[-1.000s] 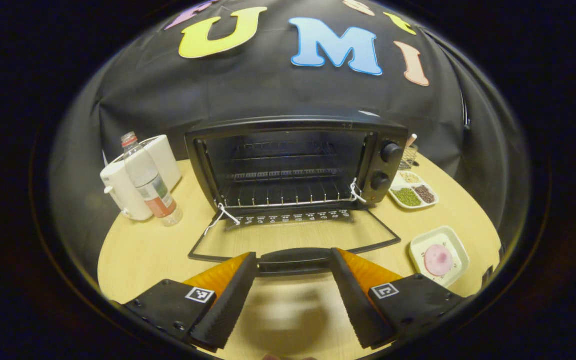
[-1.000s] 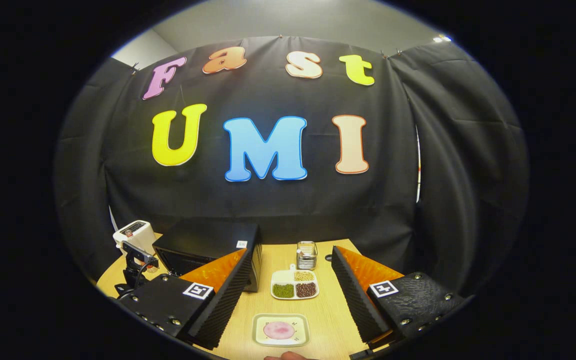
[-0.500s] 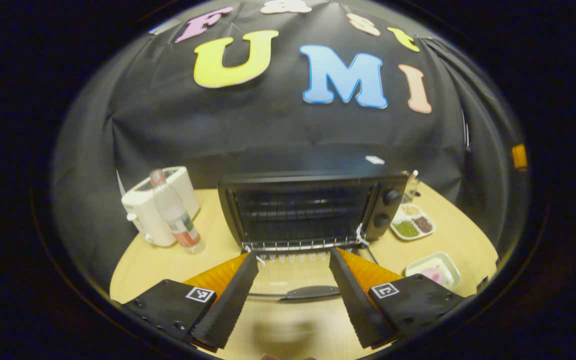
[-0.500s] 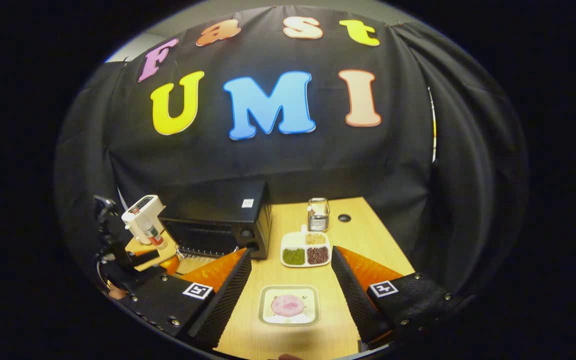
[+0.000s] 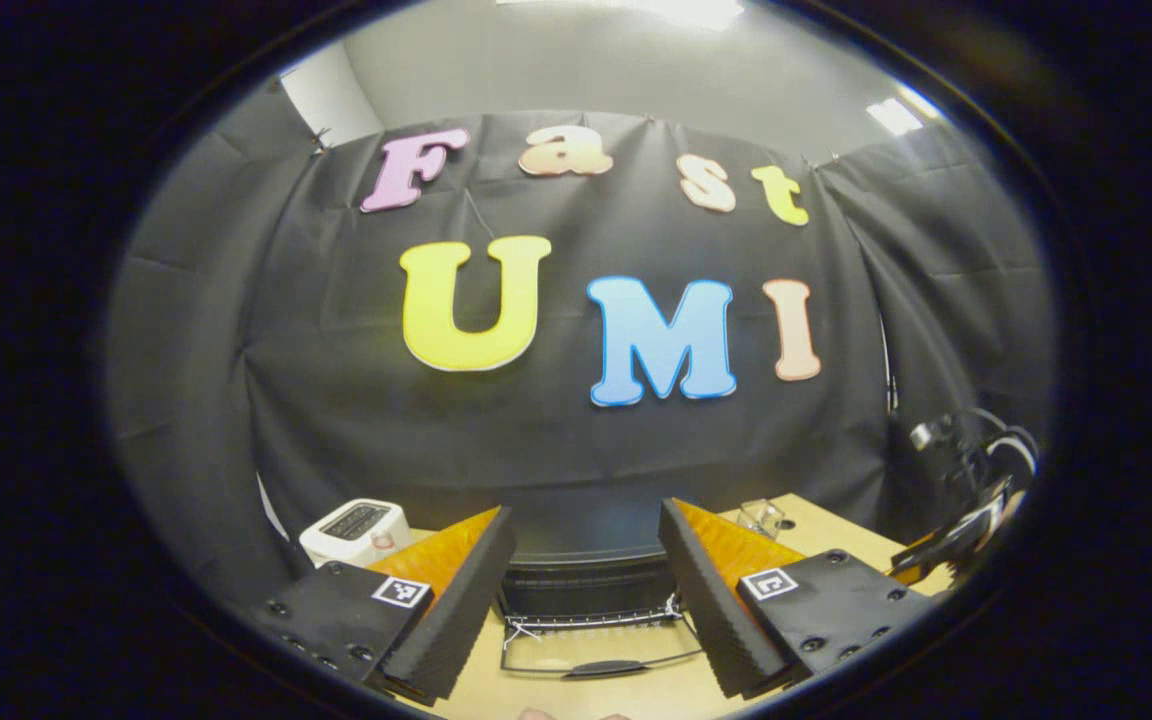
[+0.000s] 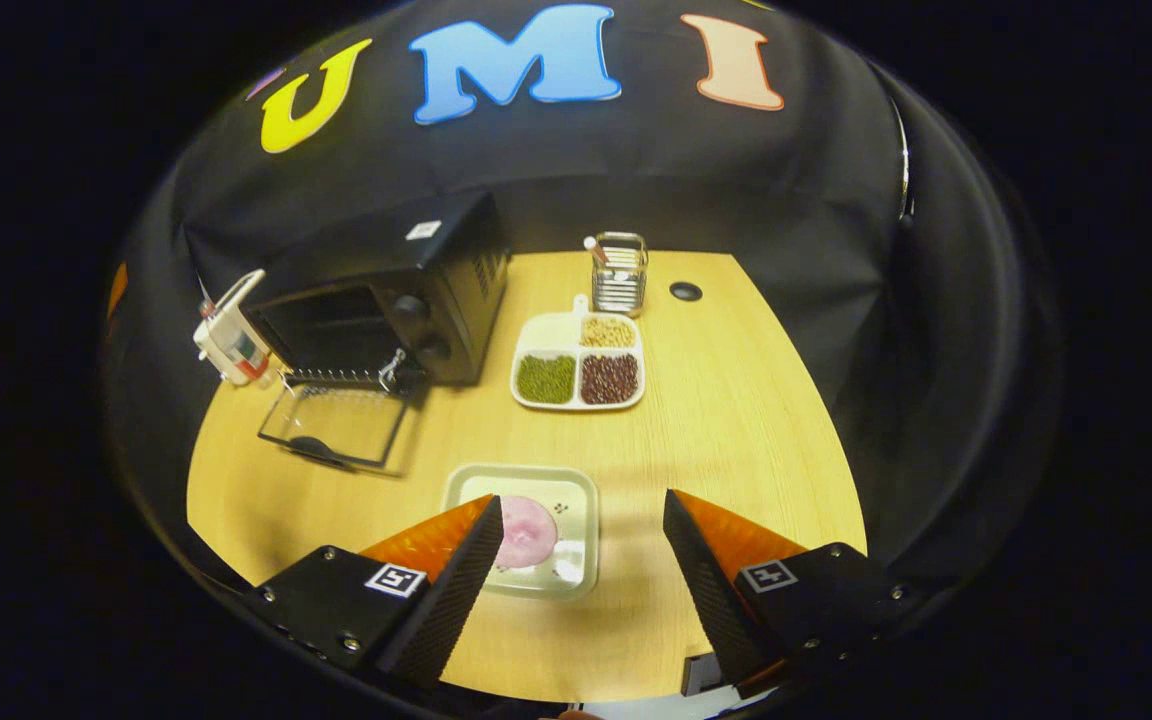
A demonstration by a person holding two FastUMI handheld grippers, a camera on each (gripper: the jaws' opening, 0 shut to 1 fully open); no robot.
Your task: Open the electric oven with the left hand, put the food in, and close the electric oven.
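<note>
Both sets of jaws stand wide apart, gripping nothing; the left gripper hangs back from the electric oven, whose glass door lies folded flat on the wooden table, its wire rack showing at the mouth; in the left gripper view the door's handle sits low between the fingers, with a white appliance to one side and the other gripper, with the hand holding it, at the far edge; the right gripper hovers over a pale square plate carrying the round pink food, which lies just beside its left finger, well apart from the oven; a three-part dish of beans and a wire holder stand beyond the plate; a bottle stands at the oven's far side.
</note>
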